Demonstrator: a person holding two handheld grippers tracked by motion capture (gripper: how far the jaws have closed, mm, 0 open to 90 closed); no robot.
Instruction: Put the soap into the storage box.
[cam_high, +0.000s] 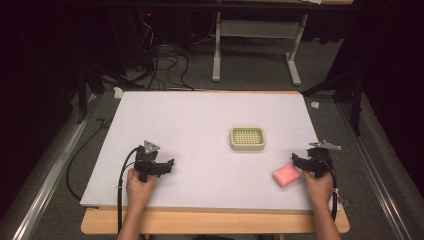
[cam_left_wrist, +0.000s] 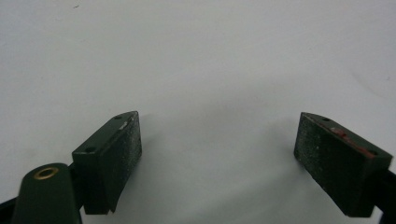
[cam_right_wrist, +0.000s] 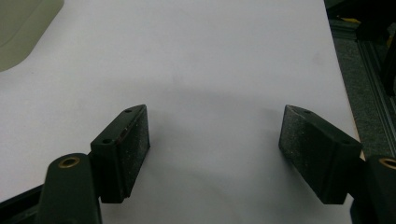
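A cream, grid-topped dish (cam_high: 247, 139) sits right of the middle of the white table top (cam_high: 200, 115). A pink block (cam_high: 286, 175) lies flat near the front right. My right gripper (cam_high: 306, 161) is just right of the block and apart from it. In the right gripper view, my right gripper (cam_right_wrist: 215, 116) is open over bare white surface, with a corner of the dish (cam_right_wrist: 21, 28) at top left. My left gripper (cam_high: 161, 165) rests at the front left. The left gripper view has my left gripper (cam_left_wrist: 218, 130) open, with nothing between its pads.
The white top lies on a wooden table (cam_high: 215, 222) whose front edge runs just before the hands. The right edge of the table (cam_right_wrist: 338, 70) is close to my right gripper. Beyond the far edge are cables (cam_high: 165, 65) and a white frame (cam_high: 255, 45) on the floor.
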